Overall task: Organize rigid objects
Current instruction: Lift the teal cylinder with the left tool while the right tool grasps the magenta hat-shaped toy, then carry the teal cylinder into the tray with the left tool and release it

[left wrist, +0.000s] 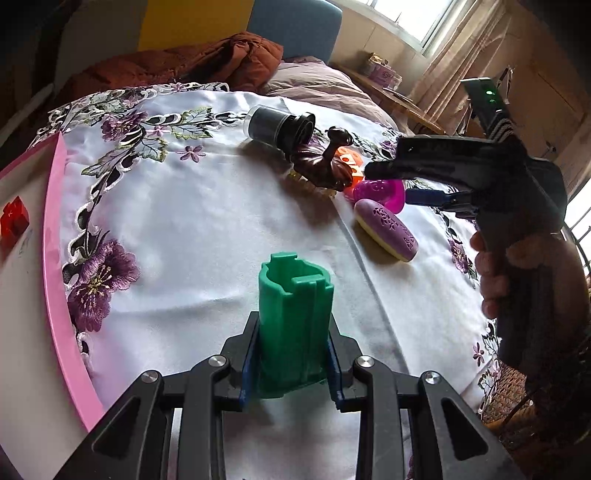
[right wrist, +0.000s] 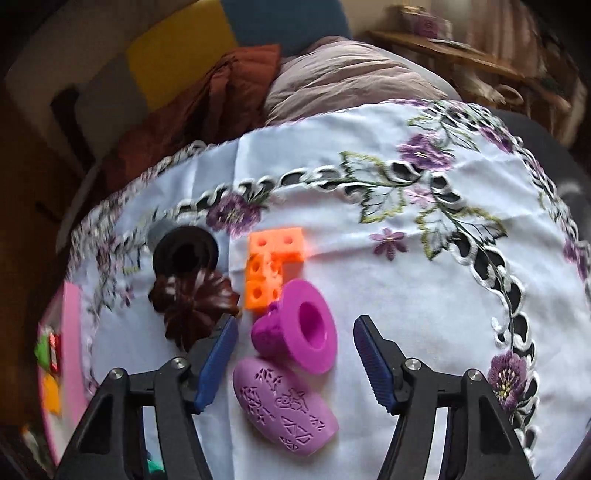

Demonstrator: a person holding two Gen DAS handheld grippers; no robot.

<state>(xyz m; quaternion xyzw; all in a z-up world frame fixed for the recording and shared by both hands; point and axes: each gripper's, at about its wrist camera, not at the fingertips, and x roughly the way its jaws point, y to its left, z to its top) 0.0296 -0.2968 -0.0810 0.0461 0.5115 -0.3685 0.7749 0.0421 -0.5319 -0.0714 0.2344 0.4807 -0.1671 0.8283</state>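
Sorting part done

Green piece (left wrist: pixel 293 325) clamped in left gripper (left wrist: pixel 291 365) over the cloth (left wrist: pixel 192 229) near the pink tray (left wrist: pixel 55 280). Right gripper (right wrist: pixel 295 360) part open, empty, straddling the magenta hat (right wrist: pixel 299 328). Five items remain at the cloth's far right.

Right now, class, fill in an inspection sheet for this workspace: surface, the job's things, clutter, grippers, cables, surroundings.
Surface: white embroidered tablecloth with purple flowers.
Job's things: green part in the left gripper; magenta hat-shaped piece, purple patterned oval, orange block, dark brown fluted piece and black cylinder lying close together; pink-rimmed tray at the cloth's edge holding a red piece.
Clutter: nothing seen.
Grippers: left gripper shut on the green part; right gripper open, either side of the magenta piece, pads not touching.
Cables: nothing seen.
Surroundings: rust-coloured fabric, mauve bedding, curtained window.
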